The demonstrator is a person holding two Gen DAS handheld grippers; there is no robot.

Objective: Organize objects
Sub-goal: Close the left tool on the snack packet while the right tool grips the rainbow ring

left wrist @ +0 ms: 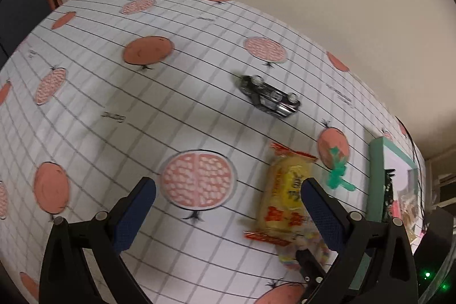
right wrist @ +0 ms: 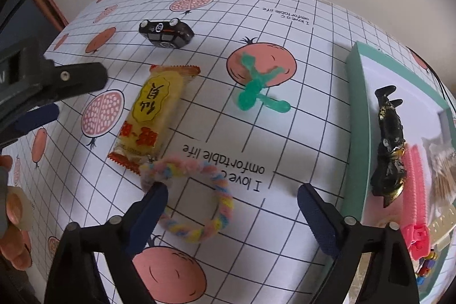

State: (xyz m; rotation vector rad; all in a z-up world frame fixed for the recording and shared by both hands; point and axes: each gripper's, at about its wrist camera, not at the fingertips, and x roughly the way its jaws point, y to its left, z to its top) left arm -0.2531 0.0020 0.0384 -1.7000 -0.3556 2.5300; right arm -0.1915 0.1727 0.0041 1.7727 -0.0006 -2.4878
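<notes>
- Right gripper (right wrist: 232, 197): fingers wide, low in the frame over the fuzzy ring (right wrist: 191, 197). Pinch one side, then lift.
- Left gripper (left wrist: 228, 190): fingers wide, holding nothing.

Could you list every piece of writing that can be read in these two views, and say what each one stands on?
"I love a comfortable life": printed on the tablecloth, clear by the pastel ring and cut short at the far edge.
Black characters on a yellow oval, red ones below: on the snack packet; I cannot read them surely.
Small print on the cloth in the left wrist view: blurred.
Packets in the green box: unreadable.
</notes>
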